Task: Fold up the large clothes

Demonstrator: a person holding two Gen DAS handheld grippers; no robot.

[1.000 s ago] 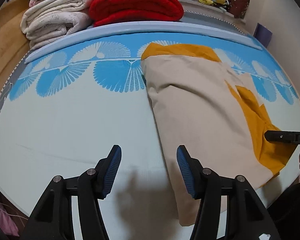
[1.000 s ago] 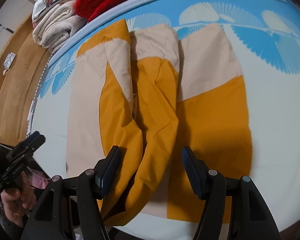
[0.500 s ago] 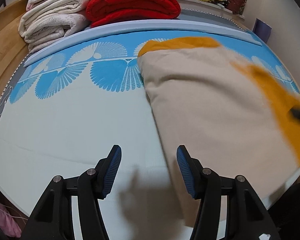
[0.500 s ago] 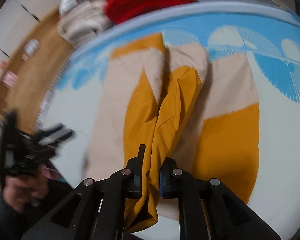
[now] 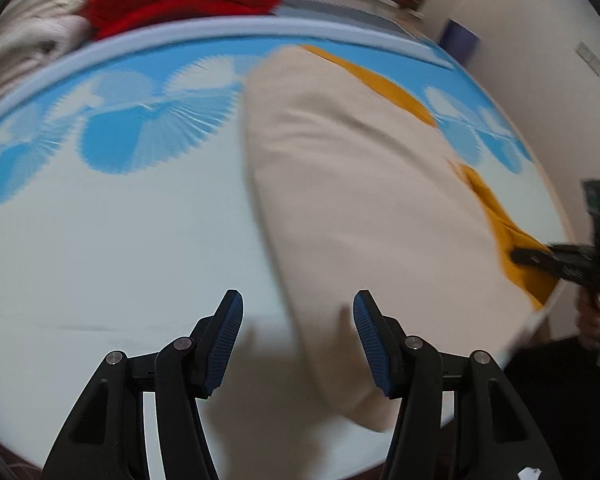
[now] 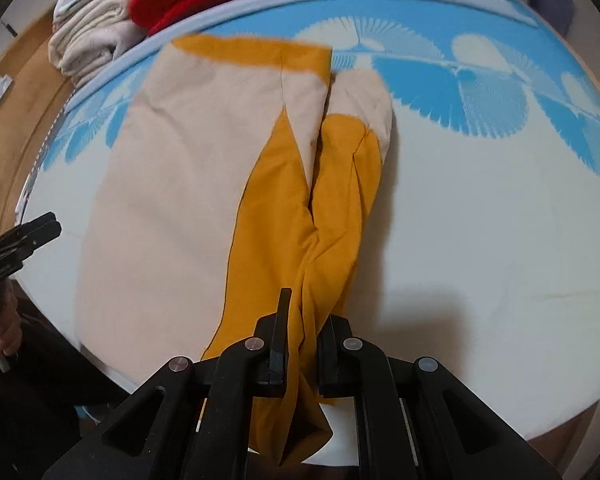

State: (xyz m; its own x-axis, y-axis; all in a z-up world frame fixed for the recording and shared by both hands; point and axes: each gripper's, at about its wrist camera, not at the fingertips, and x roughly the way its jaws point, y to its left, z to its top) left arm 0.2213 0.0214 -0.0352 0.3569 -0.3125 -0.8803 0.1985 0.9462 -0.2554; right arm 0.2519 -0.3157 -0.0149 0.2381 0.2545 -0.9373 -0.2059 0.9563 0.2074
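The right wrist view alone shows the right gripper (image 6: 302,332) with jaws clamped on the garment's (image 6: 172,184) mustard fold; the garment lies on the bed (image 6: 480,240). The left gripper (image 5: 298,340) hovers half-open, holding nothing.

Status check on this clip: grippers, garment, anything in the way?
Right hand-held gripper shut on the mustard sleeve. Left hand-held gripper open, empty, at the beige hem. Garment flat on the bed. Nothing in the way.
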